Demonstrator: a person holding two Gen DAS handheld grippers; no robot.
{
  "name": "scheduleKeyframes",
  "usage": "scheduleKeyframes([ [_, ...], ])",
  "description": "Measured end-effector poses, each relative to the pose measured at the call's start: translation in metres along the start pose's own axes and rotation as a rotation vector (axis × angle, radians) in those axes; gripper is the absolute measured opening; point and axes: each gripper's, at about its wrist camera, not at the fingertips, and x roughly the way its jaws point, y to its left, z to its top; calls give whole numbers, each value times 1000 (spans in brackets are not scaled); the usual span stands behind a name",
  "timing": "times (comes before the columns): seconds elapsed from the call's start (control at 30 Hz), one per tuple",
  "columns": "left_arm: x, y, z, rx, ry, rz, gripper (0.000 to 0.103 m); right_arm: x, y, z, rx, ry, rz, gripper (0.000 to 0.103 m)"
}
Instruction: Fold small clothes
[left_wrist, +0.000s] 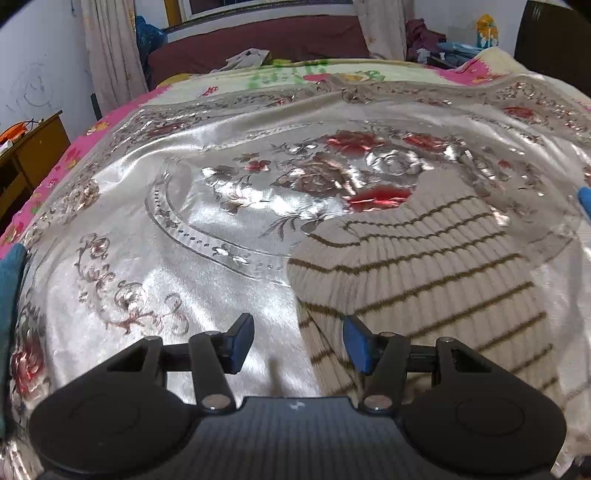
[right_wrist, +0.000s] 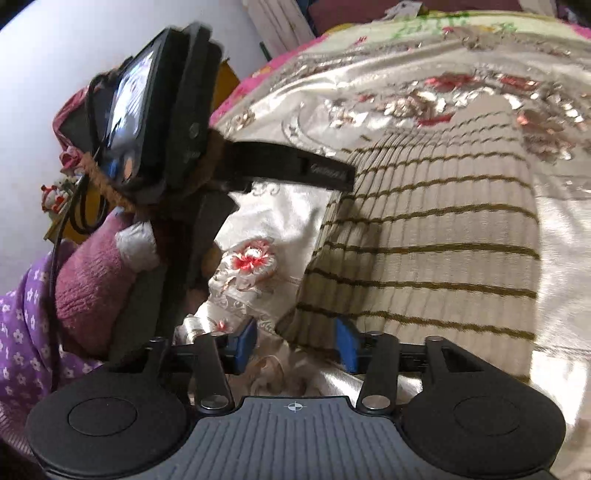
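A cream ribbed sweater with thin olive stripes lies folded on a shiny floral satin bedspread. My left gripper hovers open over the sweater's near left edge; its right pad is above the knit and its left pad above the satin, and nothing is pinched. In the right wrist view the sweater fills the centre right. My right gripper stands open just off the sweater's near left corner, gripping nothing. The left gripper's body and a hand in a pink sleeve show at the left.
A pink-edged blanket lies under the satin cover. A wooden desk stands at the left, with curtains and a dark red headboard behind the bed. Loose clothes pile at the far right. A teal cloth sits at the left edge.
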Motion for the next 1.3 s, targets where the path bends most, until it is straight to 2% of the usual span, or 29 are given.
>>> scheduleKeyframes([
  [0.17,-18,-7,-14,6,-4,-22,59,-14,-5,-4,29,-43,-61,49],
  [0.47,-18,-20,-37,47,51,-22,59,-34,-25,-17,116,-69,-144,52],
  [0.77,-37,-17,-51,6,56,-65,59,-42,-29,-23,150,-84,-203,52],
  [0.9,-46,-17,-60,-16,66,-91,60,-42,-29,-26,158,-81,-239,56],
  [1.0,-53,-17,-67,-35,73,-115,62,-46,-25,-29,140,-92,-282,61],
  [1.07,-58,-18,-72,-43,83,-130,71,-48,-24,-31,136,-101,-297,64],
  [1.1,-59,-19,-77,-45,93,-135,72,-49,-23,-33,135,-103,-305,65],
  [1.3,-63,-23,-97,-69,146,-161,72,-45,-22,-43,132,-90,-348,66],
])
